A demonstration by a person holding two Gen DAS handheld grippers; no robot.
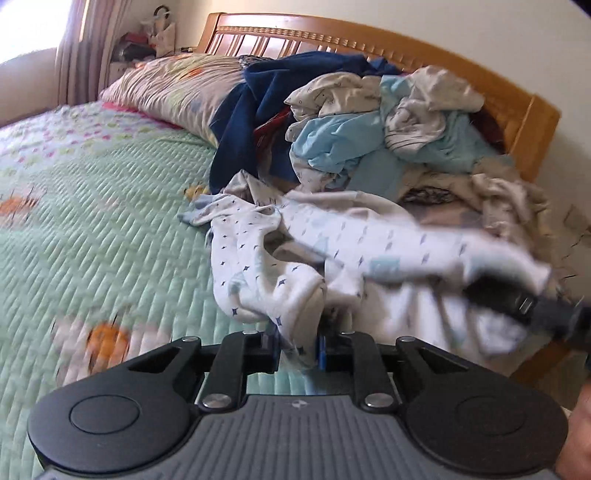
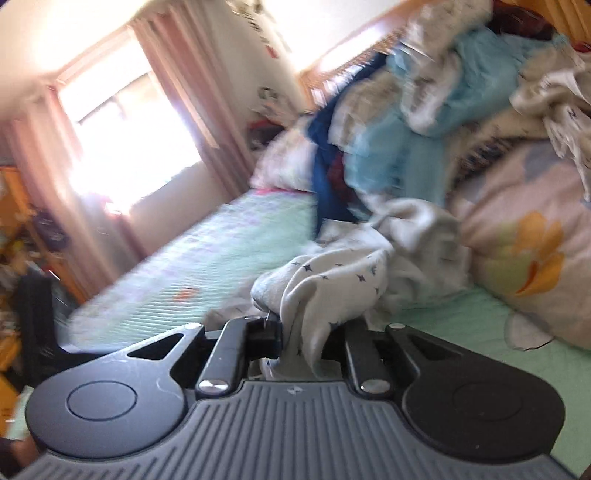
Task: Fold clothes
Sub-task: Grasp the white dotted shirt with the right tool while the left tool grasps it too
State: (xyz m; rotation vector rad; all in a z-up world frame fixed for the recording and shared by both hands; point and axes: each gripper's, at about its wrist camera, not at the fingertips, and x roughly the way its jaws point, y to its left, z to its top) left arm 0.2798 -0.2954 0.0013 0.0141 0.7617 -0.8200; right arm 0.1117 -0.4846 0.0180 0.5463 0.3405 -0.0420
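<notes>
two grippers, one star-print garment point(image 1: 295, 236)

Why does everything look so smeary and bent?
Left wrist view: the quilt and the other claw smear with motion; the fisheye bends the headboard. Right wrist view: blurrier all over, the clothes pile streaky, and the window glares white.

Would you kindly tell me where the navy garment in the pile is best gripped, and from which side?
Grip the navy garment on its hanging edge toward the green quilt, coming from that open side; its other side is probably pinned under the light blue clothes.
</notes>
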